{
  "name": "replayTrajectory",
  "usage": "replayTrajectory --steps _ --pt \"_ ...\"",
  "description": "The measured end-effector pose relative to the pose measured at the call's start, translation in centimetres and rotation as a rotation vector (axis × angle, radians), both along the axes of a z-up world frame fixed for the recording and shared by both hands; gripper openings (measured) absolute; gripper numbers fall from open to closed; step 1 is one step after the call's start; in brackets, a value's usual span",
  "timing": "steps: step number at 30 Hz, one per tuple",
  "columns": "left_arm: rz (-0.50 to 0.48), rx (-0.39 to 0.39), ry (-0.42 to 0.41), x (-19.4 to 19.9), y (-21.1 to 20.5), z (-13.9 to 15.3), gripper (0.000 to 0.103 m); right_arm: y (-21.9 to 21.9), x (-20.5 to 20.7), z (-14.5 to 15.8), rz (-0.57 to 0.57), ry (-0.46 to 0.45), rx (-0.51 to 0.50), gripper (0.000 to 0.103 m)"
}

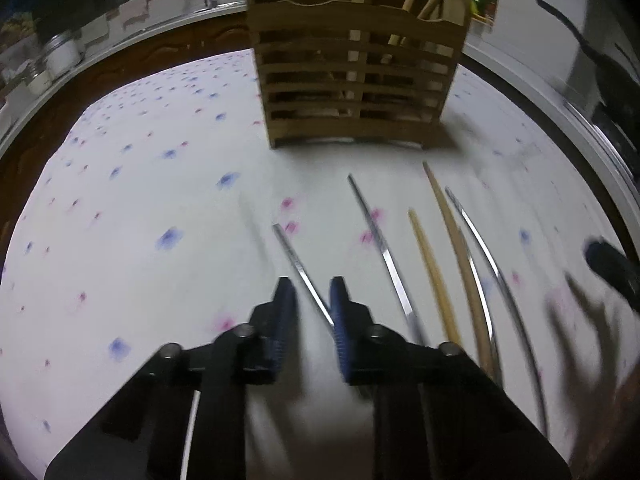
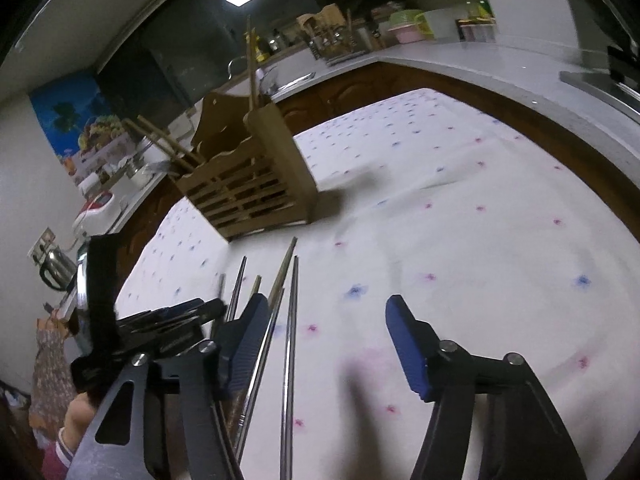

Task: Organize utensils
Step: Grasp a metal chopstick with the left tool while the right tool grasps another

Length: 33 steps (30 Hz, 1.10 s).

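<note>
Chopsticks, thin metal ones (image 1: 384, 248) and pale wooden ones (image 1: 430, 268), lie loose and roughly parallel on the floral white cloth over the tabletop (image 1: 140, 200), in front of the slatted wooden utensil holder (image 1: 356, 84), which already has wooden sticks standing in it. The left gripper (image 1: 310, 300) has its blue pads narrowly apart around one short metal stick (image 1: 302, 270); blur hides whether they pinch it. The right gripper (image 2: 324, 312) is wide apart, with nothing between its fingers, beside the row. I judge the metal sticks light, stiff and slippery, prone to roll or pivot; take one near its middle, squarely across the ribbed pads.
</note>
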<state>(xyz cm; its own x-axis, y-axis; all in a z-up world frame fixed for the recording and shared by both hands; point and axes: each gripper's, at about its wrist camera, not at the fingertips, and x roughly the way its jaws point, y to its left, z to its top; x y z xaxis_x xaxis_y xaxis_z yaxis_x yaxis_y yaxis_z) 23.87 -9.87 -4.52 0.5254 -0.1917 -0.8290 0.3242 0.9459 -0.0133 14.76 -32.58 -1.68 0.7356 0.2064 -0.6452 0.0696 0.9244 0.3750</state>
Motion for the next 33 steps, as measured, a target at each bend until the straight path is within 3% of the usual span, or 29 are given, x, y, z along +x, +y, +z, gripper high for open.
replayTrajectory --steps 3,11,15,21,24,27,33 --pt "-0.025 -0.036 0.02 -0.8 2.1 0.2 0.013 0.9 0.9 -0.5 0.035 0.025 -0.026 0.05" --pt "0.117 -0.141 0.097 0.1 4.2 0.3 0.016 3.3 5.4 -2.3 0.121 0.108 -0.102 0.037" --pt "0.141 -0.123 0.104 0.9 3.7 0.1 0.016 4.4 7.8 -3.3 0.154 0.16 -0.169 0.029" --pt "0.119 -0.058 0.049 1.4 1.7 -0.1 0.014 6.2 9.4 -3.6 0.181 0.155 -0.303 0.023" --pt "0.099 -0.021 0.018 1.1 0.8 -0.2 0.008 7.3 9.5 -3.7 0.194 0.134 -0.39 0.017" --pt "0.096 -0.039 0.025 1.0 1.2 -0.1 0.007 7.2 9.4 -3.7 0.2 0.131 -0.372 0.007" --pt "0.117 -0.104 0.038 0.1 3.0 0.6 0.005 5.5 8.7 -3.0 0.175 0.141 -0.223 0.004"
